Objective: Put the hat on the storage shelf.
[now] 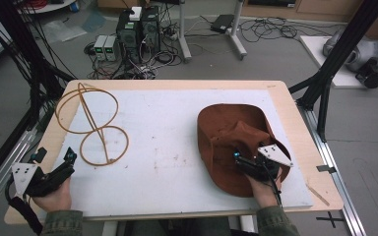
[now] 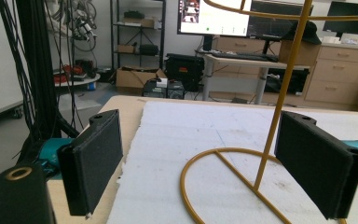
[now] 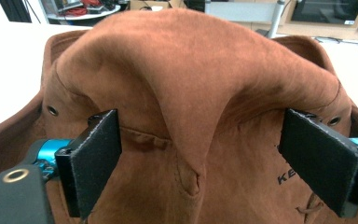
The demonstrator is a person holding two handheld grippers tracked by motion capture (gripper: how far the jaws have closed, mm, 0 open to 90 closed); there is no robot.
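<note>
Right gripper (image 3: 200, 163), jaws spread, straddles a raised fold of the brown hat (image 3: 196, 79): pre-grasp step, closing on the fold comes next. Left gripper (image 2: 209, 163) waits spread near the wire stand (image 2: 279, 107) (likely the hat's destination).

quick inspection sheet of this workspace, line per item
surface: white foam board on a wooden table, lightly scuffed
job's things: brown suede hat, crown creased; yellow wire stand at far left
clutter: nothing seen
grippers: left gripper open, the stand's upright between its fingers; right gripper open, fingers either side of the crown fold
cables: tangle on the floor beyond the table
surroundings: computer towers, black frame posts
</note>
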